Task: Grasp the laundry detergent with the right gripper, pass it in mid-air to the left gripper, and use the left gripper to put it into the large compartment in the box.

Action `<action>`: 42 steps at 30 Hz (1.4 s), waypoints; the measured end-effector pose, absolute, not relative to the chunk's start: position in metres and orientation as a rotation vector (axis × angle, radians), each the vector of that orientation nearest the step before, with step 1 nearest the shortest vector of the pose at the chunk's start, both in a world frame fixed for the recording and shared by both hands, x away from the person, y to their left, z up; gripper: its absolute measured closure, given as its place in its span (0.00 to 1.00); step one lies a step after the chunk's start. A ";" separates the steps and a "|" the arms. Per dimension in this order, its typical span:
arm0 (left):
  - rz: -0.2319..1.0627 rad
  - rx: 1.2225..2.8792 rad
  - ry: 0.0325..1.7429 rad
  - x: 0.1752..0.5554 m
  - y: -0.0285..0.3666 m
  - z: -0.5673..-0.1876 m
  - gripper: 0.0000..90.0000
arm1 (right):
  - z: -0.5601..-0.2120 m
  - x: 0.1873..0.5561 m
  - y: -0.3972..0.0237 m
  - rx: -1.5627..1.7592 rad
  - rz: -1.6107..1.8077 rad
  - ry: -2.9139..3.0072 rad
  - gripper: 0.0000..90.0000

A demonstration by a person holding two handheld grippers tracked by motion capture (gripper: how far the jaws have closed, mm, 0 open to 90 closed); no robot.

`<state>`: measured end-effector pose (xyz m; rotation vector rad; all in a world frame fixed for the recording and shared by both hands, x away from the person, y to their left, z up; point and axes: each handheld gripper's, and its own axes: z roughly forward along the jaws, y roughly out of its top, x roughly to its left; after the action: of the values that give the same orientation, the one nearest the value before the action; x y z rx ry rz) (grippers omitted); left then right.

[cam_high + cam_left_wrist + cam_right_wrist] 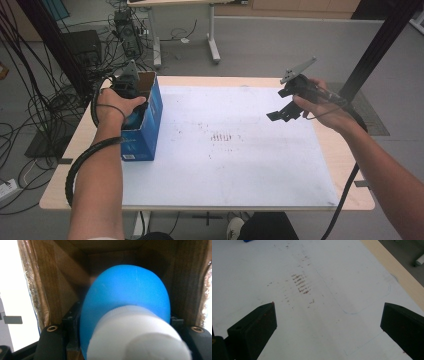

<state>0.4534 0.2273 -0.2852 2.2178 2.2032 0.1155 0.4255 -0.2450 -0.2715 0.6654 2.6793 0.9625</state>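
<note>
An open blue cardboard box [149, 131] stands at the left of the table. My left gripper [129, 91] reaches down into it from above. In the left gripper view its jaws press on both sides of a blue bottle [125, 292] with a white ribbed cap [135, 337], between the box's brown inner walls [62, 277]. My right gripper [281, 114] hangs above the right part of the white mat [225, 170]. Its jaws stand wide open with nothing between them [328, 322].
Reddish-brown smudges [222, 136] mark the middle of the mat. The wooden table edge [345, 150] runs along the mat's right side. Cables and a black stand lie on the floor to the left; table legs stand behind.
</note>
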 end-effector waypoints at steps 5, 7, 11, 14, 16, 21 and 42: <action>0.115 2.221 2.201 0.453 0.227 -0.285 0.40 | -0.272 0.425 -0.245 0.664 0.964 2.679 0.00; 0.117 2.221 2.202 0.453 0.227 -0.285 0.40 | -0.271 0.425 -0.244 0.664 0.965 2.679 0.00; 0.118 2.218 2.204 0.453 0.226 -0.285 0.40 | -0.270 0.425 -0.245 0.666 0.966 2.676 0.00; 0.120 2.223 2.202 0.453 0.226 -0.285 0.40 | -0.270 0.425 -0.246 0.668 0.967 2.675 0.00; 0.122 2.225 2.203 0.454 0.226 -0.285 0.40 | -0.270 0.425 -0.246 0.669 0.968 2.674 0.00; 0.121 2.225 2.207 0.454 0.225 -0.285 0.40 | -0.270 0.425 -0.247 0.668 0.969 2.673 0.00; 0.127 2.222 2.208 0.454 0.225 -0.285 0.40 | -0.270 0.427 -0.247 0.668 0.970 2.671 0.00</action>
<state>0.4540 0.2250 -0.2853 2.2217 2.2077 0.1268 0.4267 -0.2474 -0.2696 0.6683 2.6714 0.9703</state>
